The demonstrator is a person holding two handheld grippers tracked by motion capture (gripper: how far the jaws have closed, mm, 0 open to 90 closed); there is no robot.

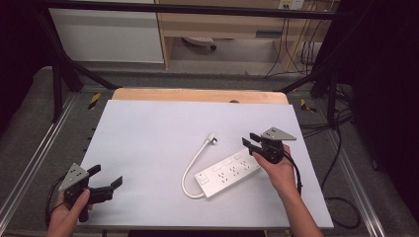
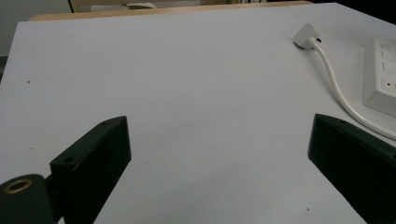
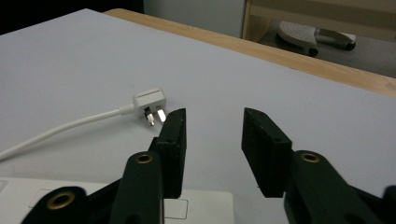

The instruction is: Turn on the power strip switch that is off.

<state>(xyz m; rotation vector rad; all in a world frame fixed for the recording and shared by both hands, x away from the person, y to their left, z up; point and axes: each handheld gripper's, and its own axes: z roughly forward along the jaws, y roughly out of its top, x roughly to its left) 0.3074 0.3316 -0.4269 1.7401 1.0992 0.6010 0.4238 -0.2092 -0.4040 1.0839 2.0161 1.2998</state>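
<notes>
We held the left gripper (image 1: 104, 180) low at our near left, its jaws spread wide with nothing between them. Our right hand (image 1: 277, 170) reached forward with the right gripper (image 1: 251, 140), its jaws partly closed and empty, a gap between the pads.

In the high view the power strip (image 1: 226, 174) lies on the table (image 1: 148, 148) right of centre, its cable (image 1: 190, 168) looping left then up to the plug (image 1: 211, 138), the right gripper (image 1: 252, 143) at its upper-right end, the left gripper (image 1: 106, 180) well apart at lower left.
</notes>
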